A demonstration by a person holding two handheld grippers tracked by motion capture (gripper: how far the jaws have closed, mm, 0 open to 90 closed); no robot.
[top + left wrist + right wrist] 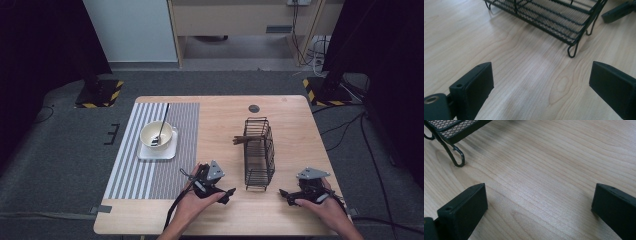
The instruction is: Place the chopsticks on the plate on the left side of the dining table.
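Rack: black wire-mesh rack (pixel 260 152), long and narrow, standing on small looped wire feet right of centre on the light wooden bench (pixel 295 130), its length running near to far.
Stick: brown wooden piece (pixel 244 140) poking out of the rack's left side near its far end.
Bowl: cream round bowl (pixel 156 135) on a white square plate (pixel 145 152), left side, with a dark-handled utensil (pixel 163 120) resting in it.
Mat: grey-and-white striped mat (pixel 185 150) under the plate.

The table (pixel 524 75) is pale wood with a visible grain, smooth with a soft sheen. On it stands a rack (pixel 260 155) of thin black wire with a fine mesh floor (pixel 564 12) — painted metal, matt. Both pairs of tongs, left tongs (pixel 541 82) and right tongs (pixel 539 205), have matt black plastic-looking jaws. The striped mat (pixel 150 175) looks like woven cloth, and the cream bowl (pixel 156 135) is glossy — a metal spoon (pixel 162 125) rests in it.
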